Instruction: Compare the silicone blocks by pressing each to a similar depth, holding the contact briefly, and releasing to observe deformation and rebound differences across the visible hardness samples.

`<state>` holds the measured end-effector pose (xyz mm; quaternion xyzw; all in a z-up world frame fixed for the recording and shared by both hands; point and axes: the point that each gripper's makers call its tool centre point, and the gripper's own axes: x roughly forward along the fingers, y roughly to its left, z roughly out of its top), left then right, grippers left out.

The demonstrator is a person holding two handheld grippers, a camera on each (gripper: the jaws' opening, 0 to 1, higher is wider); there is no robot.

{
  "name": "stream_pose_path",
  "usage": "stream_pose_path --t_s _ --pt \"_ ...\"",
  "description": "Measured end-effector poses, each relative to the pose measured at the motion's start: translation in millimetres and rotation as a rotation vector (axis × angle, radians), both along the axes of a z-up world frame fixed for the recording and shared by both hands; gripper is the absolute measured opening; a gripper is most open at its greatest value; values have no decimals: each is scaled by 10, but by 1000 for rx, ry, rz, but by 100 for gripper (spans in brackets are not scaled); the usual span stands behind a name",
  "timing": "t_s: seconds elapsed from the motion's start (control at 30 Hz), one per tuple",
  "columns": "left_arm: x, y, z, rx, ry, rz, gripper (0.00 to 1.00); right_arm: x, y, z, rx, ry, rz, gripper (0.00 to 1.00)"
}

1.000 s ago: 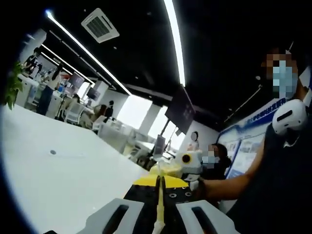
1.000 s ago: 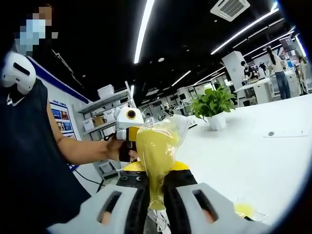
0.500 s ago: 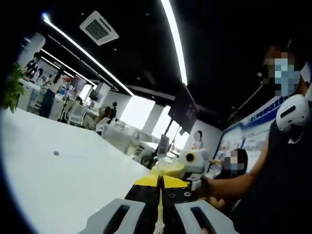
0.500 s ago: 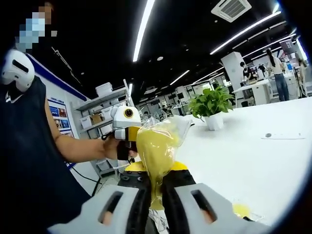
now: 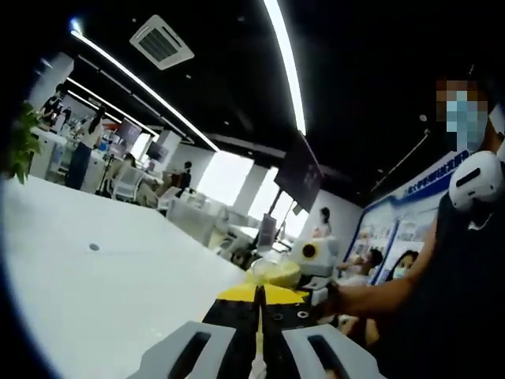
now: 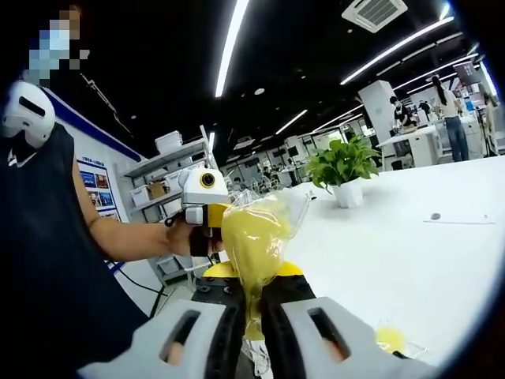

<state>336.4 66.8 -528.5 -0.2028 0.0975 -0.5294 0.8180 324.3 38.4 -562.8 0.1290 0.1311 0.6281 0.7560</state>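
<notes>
Pinching a yellow bagged block (image 6: 254, 237) between my right gripper (image 6: 251, 332) jaws above the white table (image 6: 410, 253); my left gripper (image 5: 258, 355) seems closed on the bag's edge.

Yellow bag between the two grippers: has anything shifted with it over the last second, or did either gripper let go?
Nothing visibly changed. The right gripper stays shut on the yellow bag, and the left gripper stays shut on its thin edge, both raised above the white table. The small drift in both views is hand movement. A second yellowish bag still lies on the table, and the potted plant is where it was.
</notes>
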Motion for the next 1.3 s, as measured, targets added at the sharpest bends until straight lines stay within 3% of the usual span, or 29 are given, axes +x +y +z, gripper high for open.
stream_pose_path --t_s 0.2,0.37,0.4,0.43,0.73,0.83,1.0,1.1,1.3 --pt "9 29 -23 64 -110 20 0 -12 -4 -19 -12 3 0 1" --pt "2 48 -13 57 -113 32 0 -25 0 -16 -7 8 -1 1" --pt "7 50 -10 53 -107 37 0 -27 1 -12 -5 10 -1 1" --pt "12 52 -28 45 -65 49 0 -26 4 -16 -8 11 -2 1" --pt "14 60 -49 43 -42 51 0 -40 15 -29 -15 34 -1 1" --pt "25 61 -65 62 -60 62 0 -45 22 -35 -14 42 -3 1" --pt "48 67 -119 57 -18 67 0 -65 34 -56 -28 55 3 1" --pt "24 59 -112 71 -46 70 0 -62 34 -62 -25 58 0 1" --pt "24 70 -176 54 10 82 0 -70 37 -113 -39 82 -1 2"
